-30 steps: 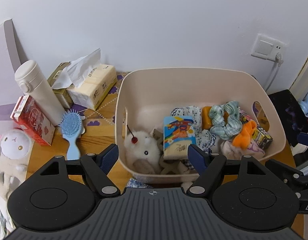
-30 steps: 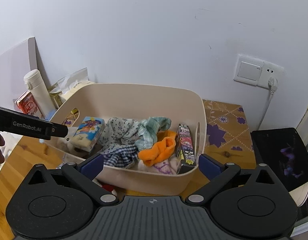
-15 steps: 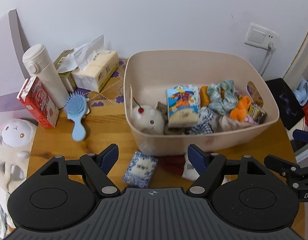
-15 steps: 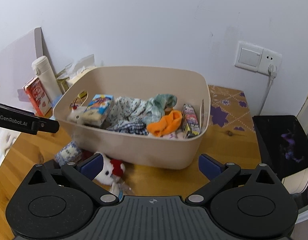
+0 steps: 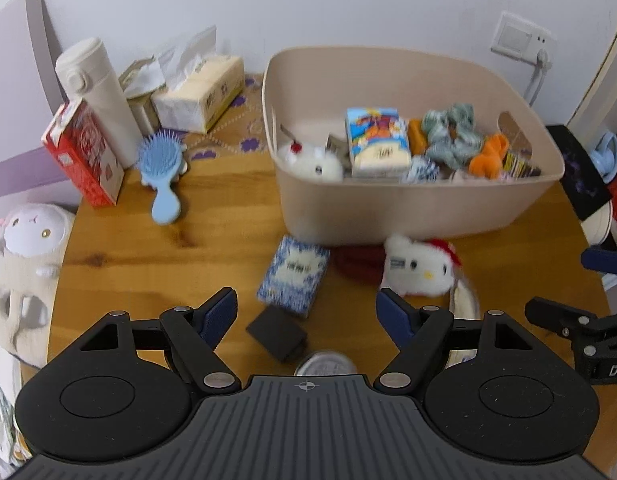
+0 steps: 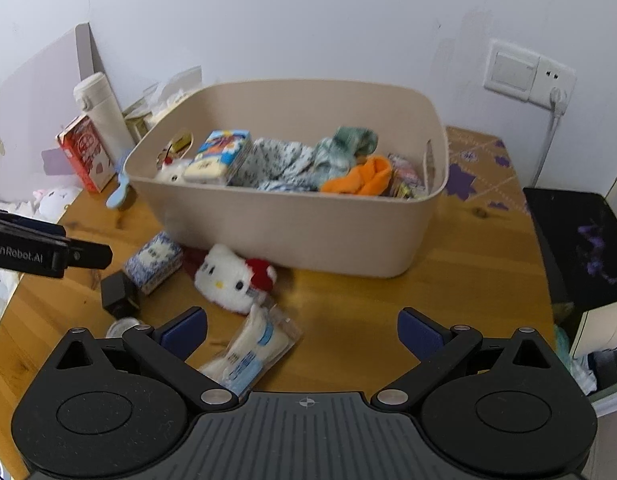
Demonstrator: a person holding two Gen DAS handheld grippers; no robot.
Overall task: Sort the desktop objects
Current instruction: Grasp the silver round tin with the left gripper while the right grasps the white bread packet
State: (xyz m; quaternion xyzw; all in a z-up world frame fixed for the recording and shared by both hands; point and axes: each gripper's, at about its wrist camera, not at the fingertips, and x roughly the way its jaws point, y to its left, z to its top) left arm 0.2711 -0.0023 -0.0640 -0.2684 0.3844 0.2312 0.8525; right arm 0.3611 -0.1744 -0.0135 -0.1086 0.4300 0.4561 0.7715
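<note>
Left wrist view: left gripper (image 5: 306, 312) hangs over the wooden table (image 5: 120, 264), jaws wide apart and holding nothing. Just beyond its fingers lie a blue-patterned tissue pack (image 5: 294, 276), a black block (image 5: 277, 338) and a round tin (image 5: 325, 364) at the gripper's base. A white plush cat (image 5: 418, 270) with a red bow lies in front of the beige bin (image 5: 408, 208), beside something dark red (image 5: 358, 264). The bin holds a plush, a colourful box and cloth pieces. A blue hairbrush (image 5: 161, 170), red carton (image 5: 84, 156) and white flask (image 5: 98, 92) stand to the left.

Right wrist view: right gripper (image 6: 302, 330) is also spread open and empty. A clear packet (image 6: 252, 350) lies partly under its left finger, the cat (image 6: 228, 276) just beyond, the bin (image 6: 308, 232) behind.
</note>
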